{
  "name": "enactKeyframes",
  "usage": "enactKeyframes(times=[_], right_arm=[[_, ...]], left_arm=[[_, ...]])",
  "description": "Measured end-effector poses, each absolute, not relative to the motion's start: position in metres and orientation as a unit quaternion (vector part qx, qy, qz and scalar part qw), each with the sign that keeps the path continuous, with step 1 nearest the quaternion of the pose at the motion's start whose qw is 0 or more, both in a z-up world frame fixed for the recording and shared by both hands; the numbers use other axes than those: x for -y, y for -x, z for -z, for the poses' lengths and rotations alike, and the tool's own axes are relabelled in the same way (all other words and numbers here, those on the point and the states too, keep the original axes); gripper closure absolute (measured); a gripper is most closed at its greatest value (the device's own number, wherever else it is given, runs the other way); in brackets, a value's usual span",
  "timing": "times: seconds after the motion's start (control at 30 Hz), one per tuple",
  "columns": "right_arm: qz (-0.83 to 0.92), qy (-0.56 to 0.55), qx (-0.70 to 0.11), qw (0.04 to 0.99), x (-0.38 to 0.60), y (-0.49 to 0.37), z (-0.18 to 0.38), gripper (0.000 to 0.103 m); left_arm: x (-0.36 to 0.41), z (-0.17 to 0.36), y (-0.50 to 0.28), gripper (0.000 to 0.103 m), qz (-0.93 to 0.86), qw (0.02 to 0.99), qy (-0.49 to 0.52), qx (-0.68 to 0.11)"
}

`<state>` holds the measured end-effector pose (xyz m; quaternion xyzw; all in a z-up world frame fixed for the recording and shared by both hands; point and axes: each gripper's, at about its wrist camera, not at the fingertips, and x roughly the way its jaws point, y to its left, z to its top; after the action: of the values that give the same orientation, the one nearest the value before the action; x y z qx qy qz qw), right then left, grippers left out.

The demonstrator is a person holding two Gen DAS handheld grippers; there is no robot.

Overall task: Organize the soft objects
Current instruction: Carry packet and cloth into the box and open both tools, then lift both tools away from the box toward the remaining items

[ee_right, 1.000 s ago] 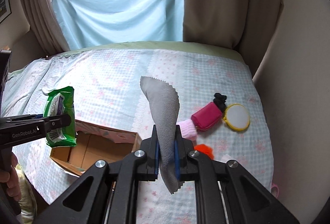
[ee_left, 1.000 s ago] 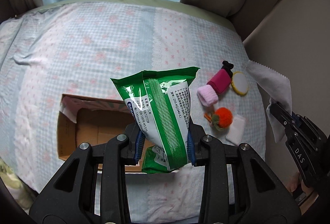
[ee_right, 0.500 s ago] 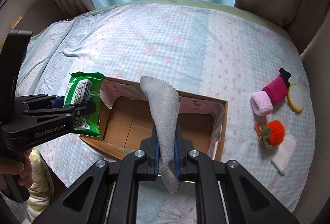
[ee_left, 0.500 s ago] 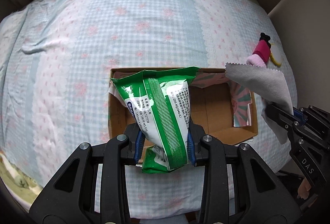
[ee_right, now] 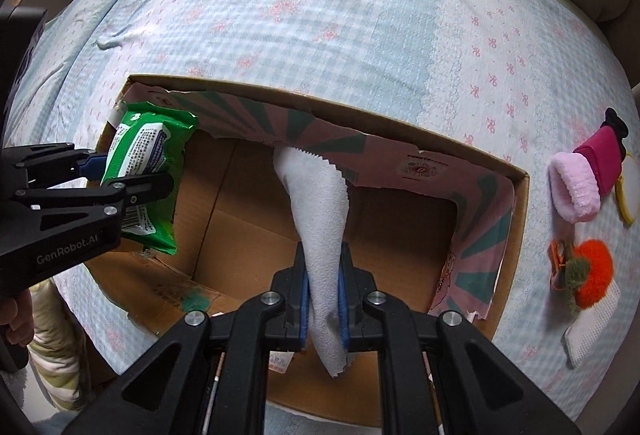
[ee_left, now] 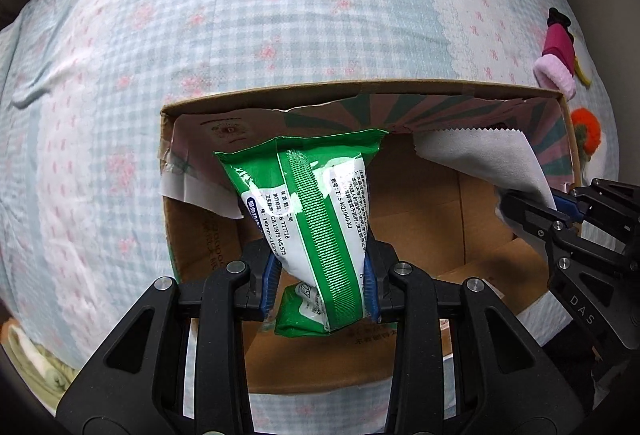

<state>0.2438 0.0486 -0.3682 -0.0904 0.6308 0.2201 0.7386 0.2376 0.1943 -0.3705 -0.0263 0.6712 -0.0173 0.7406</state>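
Since half a second before, both grippers had dropped lower and closer over the cardboard box, whose opening now filled most of each view, where earlier it lay further off. The left gripper had its fingers clamped on the green wipes packet, which hung over the left part of the opening. The right gripper had its fingers pinched together on the grey cloth, whose zigzag-edged end pointed toward the far wall of the box, over the middle of the opening.

The box sat on the bed, on a checked blue and pink sheet. Torn patterned paper lined its far and right walls, and the brown floor inside was bare beneath both held things. To the right of the box, apart from its wall, lay a pink plush sleeve joined to a magenta pouch, an orange pompom and a white pad. The two grippers stood well apart, the packet near the left wall.
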Motion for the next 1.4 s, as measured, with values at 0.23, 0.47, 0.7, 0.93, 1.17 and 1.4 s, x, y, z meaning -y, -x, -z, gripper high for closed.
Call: enactKeyframes(times=[0.23, 0.47, 0.7, 0.93, 1.17, 1.4], right_arm=[[-0.253, 0.121, -0.627, 0.727, -0.054, -0.250, 0.381, 0.092], [-0.293, 0.147, -0.619, 0.714, -0.057, -0.234, 0.392, 0.000], [-0.283, 0.136, -0.613, 0.725, -0.054, -0.224, 0.391, 0.000], [-0.269, 0.135, -0.602, 0.739, -0.055, -0.214, 0.371, 0.000], [-0.255, 0.128, -0.572, 0.769, -0.052, -0.189, 0.319, 0.000], [-0.230, 0.121, -0.539, 0.801, -0.040, -0.163, 0.257, 0.000]], left_arm=[[-0.185, 0.382, -0.256, 0.073, 0.023, 0.731, 0.023, -0.681], [-0.179, 0.381, -0.261, 0.000, 0.031, 0.740, 0.029, -0.672], [-0.180, 0.379, -0.257, 0.000, 0.032, 0.739, 0.029, -0.672], [-0.189, 0.354, -0.244, 0.000, 0.031, 0.753, 0.027, -0.657], [-0.196, 0.309, -0.217, 0.000, 0.030, 0.777, 0.028, -0.628], [-0.206, 0.247, -0.180, 0.000, 0.023, 0.803, 0.043, -0.593]])
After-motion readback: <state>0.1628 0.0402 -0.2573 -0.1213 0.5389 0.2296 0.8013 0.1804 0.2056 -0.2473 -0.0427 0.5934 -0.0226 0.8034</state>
